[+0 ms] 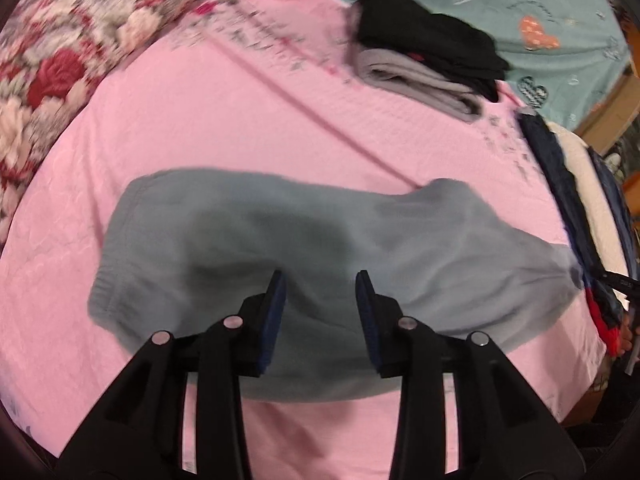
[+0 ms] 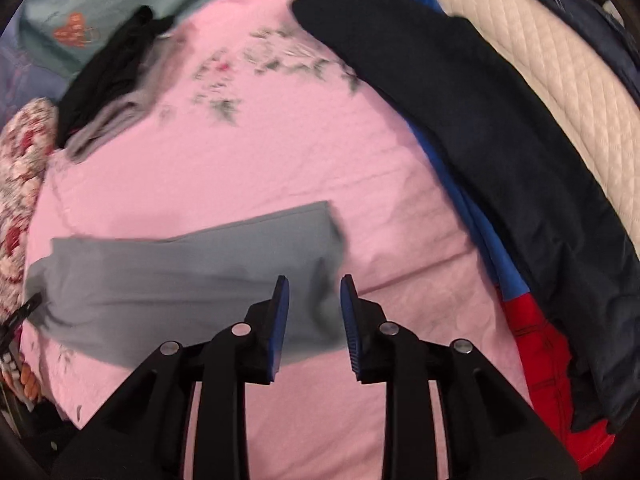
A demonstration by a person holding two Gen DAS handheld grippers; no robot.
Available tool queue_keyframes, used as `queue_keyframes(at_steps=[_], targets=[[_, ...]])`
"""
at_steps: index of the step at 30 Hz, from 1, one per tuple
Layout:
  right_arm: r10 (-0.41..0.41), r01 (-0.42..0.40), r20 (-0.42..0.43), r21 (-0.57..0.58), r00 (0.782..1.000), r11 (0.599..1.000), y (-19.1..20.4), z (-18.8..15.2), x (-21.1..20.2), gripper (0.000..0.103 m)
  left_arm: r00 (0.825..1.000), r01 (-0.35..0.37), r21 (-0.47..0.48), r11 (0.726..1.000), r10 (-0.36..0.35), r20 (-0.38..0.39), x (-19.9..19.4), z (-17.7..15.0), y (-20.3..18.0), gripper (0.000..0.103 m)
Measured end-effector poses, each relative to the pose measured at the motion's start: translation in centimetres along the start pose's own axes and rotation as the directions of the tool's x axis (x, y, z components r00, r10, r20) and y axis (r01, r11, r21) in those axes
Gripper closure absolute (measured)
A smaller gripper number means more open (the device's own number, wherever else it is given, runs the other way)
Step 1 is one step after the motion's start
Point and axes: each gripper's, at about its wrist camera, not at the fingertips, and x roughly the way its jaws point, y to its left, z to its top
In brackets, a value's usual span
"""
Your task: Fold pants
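Grey pants point(image 1: 320, 248) lie blurred on the pink bed point(image 1: 200, 120); left tool point(image 1: 321, 280) and right tool point(image 2: 314, 284) angle downward above them, released.

- Soft, even indoor light is falling on both views, fairly bright and with a warm pink cast off the pink embossed bedsheet point(image 1: 208, 128); no glare is showing.
- The folded grey fleece pants point(image 1: 280, 240) are carrying dark, soft-edged shadows near the finger tips in both views.
- Motion blur is smearing both pictures: the red-and-white rose-patterned quilt point(image 1: 60, 60) and the sheet's floral print are streaking in the left wrist view.
- Fisheye distortion is bending the edges, and black vignette is filling the corners.
- The dark navy garment point(image 2: 500, 152) is reading as almost featureless.
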Motion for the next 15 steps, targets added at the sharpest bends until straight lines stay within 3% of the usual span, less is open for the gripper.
queue_keyframes(at_steps=[4,7,10,13,15], targets=[[0.009,-0.009,-0.015,-0.031,1.000,0.999,1.6,-1.4,0.6,0.076,0.996,0.092,0.064,0.994,-0.092,-0.002,0.5,0.8,-3.6,0.063],[-0.052,0.048,-0.147,-0.028,0.988,0.998,1.6,-1.9,3.6,0.076,0.995,0.090,0.093,0.992,-0.086,-0.047,2.9,0.8,-5.4,0.063],[-0.119,0.108,-0.147,-0.079,0.982,0.991,3.5,-1.9,3.4,0.076,0.988,0.099,0.090,0.991,-0.086,-0.132,5.6,-0.2,-5.7,0.067],[0.010,-0.021,-0.074,-0.153,0.997,0.988,7.8,-1.0,0.8,0.075,0.993,0.071,0.140,0.988,-0.057,-0.103,5.0,-1.7,-6.3,0.065],[0.101,-0.110,-0.052,-0.217,0.994,0.970,11.5,-0.2,0.0,0.066,0.996,0.053,0.171,0.984,-0.039,-0.085,4.4,-2.8,-6.6,0.065]])
